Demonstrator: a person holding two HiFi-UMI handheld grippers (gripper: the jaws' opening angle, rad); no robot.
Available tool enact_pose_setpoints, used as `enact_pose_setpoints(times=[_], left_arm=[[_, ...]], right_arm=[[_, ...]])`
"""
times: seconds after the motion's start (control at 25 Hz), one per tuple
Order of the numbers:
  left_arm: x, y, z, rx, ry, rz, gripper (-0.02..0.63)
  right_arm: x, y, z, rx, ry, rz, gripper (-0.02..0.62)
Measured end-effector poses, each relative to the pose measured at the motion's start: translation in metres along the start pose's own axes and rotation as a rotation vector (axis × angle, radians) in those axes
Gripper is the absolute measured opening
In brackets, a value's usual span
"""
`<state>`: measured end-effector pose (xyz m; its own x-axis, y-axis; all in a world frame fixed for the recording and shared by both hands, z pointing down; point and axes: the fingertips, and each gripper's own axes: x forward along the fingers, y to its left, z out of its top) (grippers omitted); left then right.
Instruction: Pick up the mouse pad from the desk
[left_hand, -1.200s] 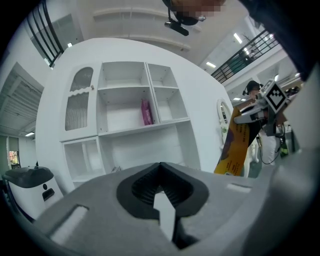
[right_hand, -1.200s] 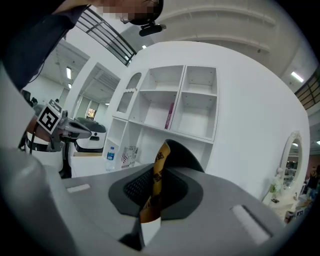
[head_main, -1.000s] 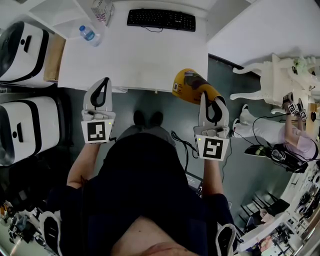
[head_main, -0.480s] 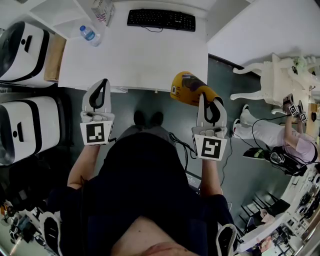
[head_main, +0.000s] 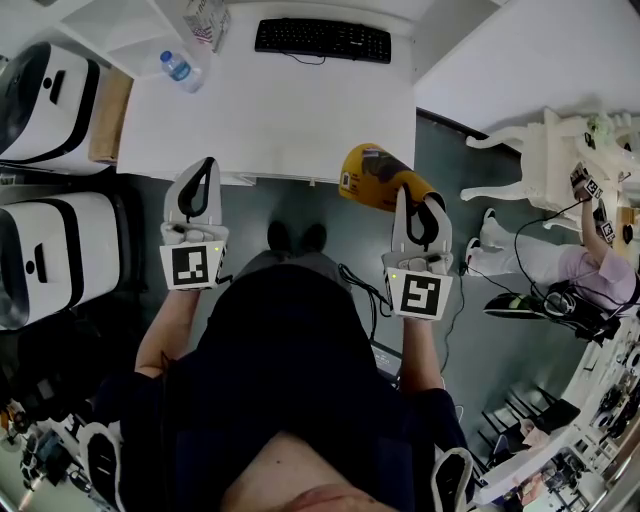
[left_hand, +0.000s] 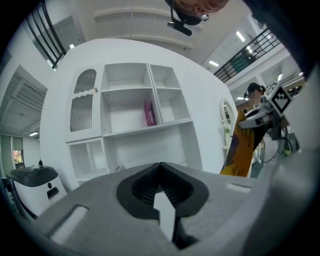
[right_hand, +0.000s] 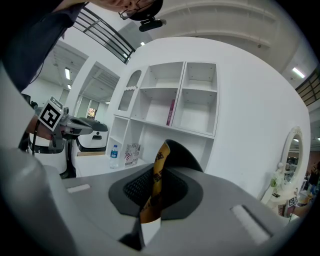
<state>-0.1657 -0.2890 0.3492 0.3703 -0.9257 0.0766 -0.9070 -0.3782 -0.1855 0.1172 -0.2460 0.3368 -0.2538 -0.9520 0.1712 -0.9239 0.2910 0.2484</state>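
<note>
The yellow mouse pad (head_main: 375, 175) hangs off the desk, curled, past the front edge of the white desk (head_main: 265, 110). My right gripper (head_main: 408, 196) is shut on the pad's near edge. In the right gripper view the pad (right_hand: 156, 180) stands edge-on between the closed jaws. The left gripper view shows the pad (left_hand: 242, 145) at the right, hanging below the right gripper (left_hand: 265, 112). My left gripper (head_main: 210, 163) hovers at the desk's front edge, left of the pad, with its jaws together and nothing in them (left_hand: 160, 167).
A black keyboard (head_main: 320, 38), a water bottle (head_main: 177, 68) and a small box (head_main: 205, 20) lie at the desk's far side. White machines (head_main: 55, 250) stand at the left. At the right are a white chair (head_main: 545, 150), floor cables and another person (head_main: 590, 270).
Both grippers have kept their places. The pad's free end has shifted slightly to the left. The person at the far right has moved an arm.
</note>
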Motion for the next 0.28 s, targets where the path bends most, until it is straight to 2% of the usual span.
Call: enact_pose_setpoints(times=[0.28], left_arm=[[-0.0030,0.0007,0.0004,-0.002,0.009,0.004,0.003]], right_arm=[[-0.0014,0.0011,0.0084,-0.002,-0.011,0.001,0.018]])
